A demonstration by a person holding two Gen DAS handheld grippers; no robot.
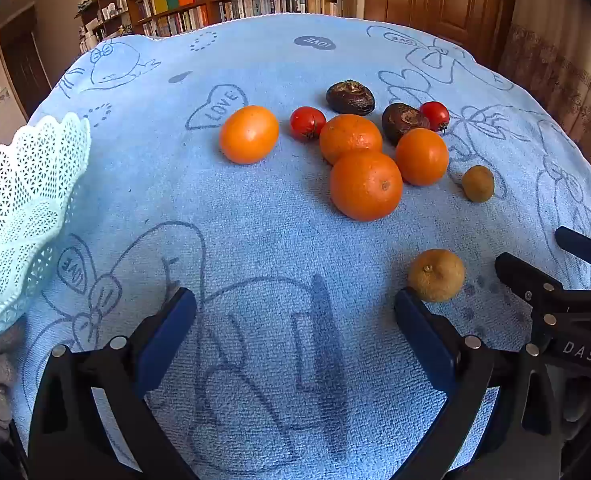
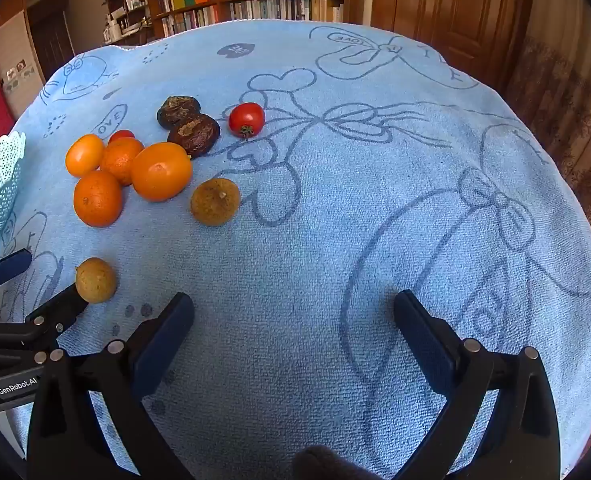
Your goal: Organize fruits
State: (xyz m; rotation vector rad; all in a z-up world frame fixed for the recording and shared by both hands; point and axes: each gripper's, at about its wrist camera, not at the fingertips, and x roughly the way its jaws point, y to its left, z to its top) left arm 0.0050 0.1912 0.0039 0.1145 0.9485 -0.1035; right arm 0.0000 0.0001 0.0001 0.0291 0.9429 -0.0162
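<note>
- Now the left gripper (image 1: 295,304) is wide open and holds nothing, above the blue towel (image 1: 255,220) on the tabletop.
- Also the right gripper (image 2: 293,308) is wide open and empty.
- Oranges (image 1: 365,184), tomatoes (image 1: 307,122) and brown fruits (image 1: 436,275) lie on the towel, apart from the lace basket (image 1: 19,208) at the left.

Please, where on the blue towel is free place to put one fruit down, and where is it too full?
Free: the towel right of the red tomato, and the stretch between the lace basket and the lone orange. Crowded: the cluster of oranges and dark fruits.
</note>
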